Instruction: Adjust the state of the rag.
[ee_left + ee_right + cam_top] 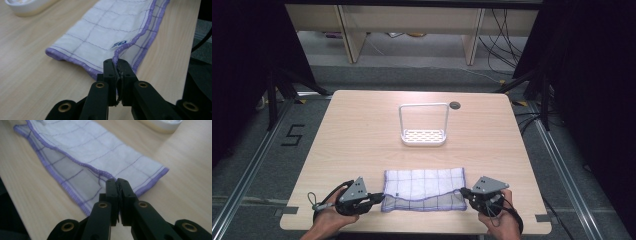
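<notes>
A white cloth with a purple grid and purple hem [424, 189] lies folded over on the wooden table [362, 130] near its front edge. My left gripper [379, 198] is shut on the cloth's folded upper layer at its left end, where the purple hem [117, 53] runs into the jaws. My right gripper [463, 193] is shut on the same layer at the right end. In the left gripper view the cloth [110, 27] stretches away from the left gripper [117, 63]. In the right gripper view the cloth [82, 147] lies ahead of the right gripper [117, 182], its lower layer showing at the near edge.
A white wire rack with a perforated base [423, 134] stands at the table's middle, behind the cloth. A dark cable hole [455, 105] sits near the far edge. Beyond the table are cables [507, 40] and wooden furniture legs [352, 35].
</notes>
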The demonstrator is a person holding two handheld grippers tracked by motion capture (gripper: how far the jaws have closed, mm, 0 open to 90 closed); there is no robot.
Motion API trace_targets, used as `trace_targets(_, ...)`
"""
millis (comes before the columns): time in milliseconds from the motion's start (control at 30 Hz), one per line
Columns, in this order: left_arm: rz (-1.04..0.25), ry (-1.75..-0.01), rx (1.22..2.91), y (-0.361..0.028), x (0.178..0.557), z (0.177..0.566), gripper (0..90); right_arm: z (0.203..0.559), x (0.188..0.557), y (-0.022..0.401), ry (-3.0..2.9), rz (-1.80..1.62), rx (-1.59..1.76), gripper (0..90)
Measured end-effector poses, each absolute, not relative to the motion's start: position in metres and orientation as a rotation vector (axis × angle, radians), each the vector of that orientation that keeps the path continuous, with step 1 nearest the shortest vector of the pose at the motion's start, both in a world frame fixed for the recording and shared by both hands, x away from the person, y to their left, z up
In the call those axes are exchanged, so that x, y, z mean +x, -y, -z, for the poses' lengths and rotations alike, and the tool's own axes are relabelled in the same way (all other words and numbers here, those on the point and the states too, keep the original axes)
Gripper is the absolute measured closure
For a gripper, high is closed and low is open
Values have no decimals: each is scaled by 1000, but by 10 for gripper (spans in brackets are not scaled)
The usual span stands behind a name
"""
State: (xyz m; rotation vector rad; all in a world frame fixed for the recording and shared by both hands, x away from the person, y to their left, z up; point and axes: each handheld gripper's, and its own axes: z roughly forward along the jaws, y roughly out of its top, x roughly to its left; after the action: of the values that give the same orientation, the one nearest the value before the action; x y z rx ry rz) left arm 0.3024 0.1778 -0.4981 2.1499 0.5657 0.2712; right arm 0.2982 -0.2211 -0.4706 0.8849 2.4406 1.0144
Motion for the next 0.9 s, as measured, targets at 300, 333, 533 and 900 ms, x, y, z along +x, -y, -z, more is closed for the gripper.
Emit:
trace_targets(300,-235,-565,2172,-179,297,504,682,478,278,228,-2431,-1024,957,725)
trace_targets(333,-235,-565,2172,-179,297,504,646,478,278,228,-2431,-1024,957,725)
trace_targets(533,-262,-666,2095,-185,303,493,413,469,276,235,-2335,-1066,1069,638)
trace_targets(900,-290,-778,2087,-170,377,481,394,478,297,225,-2333,-991,1184,534)
